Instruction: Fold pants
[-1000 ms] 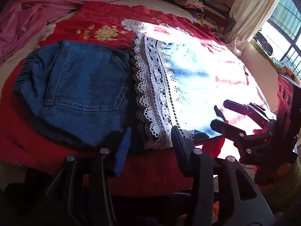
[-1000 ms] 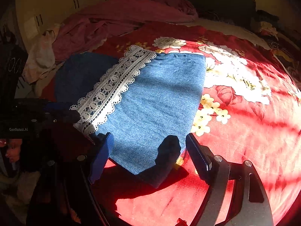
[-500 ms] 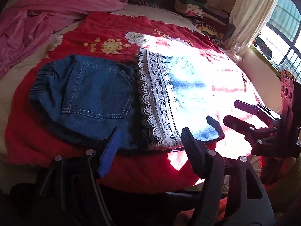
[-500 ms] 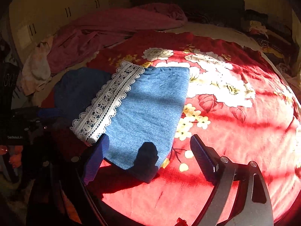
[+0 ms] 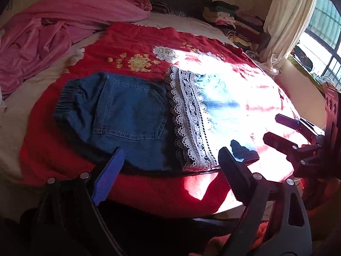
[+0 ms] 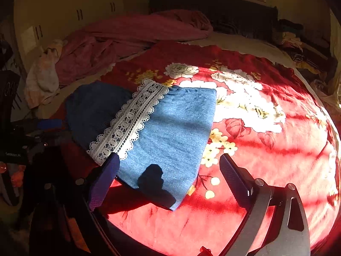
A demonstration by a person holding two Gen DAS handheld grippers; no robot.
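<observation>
— Where are the pants?

— The pants lie folded on the red flower blanket on the bed. The leg ends with the white lace trim are folded back over the top part, just beside the back pocket.

— What are your tongs doing?

— My left tongs have just been opening and are spread wide, with nothing between them. My right tongs have just been opening too. They pinch nothing. Both hang over the near edge of the pants.

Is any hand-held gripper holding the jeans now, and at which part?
Nothing is held. The left hand-held gripper and right hand-held gripper have just opened, empty; the jeans lie folded on the bed.
</observation>
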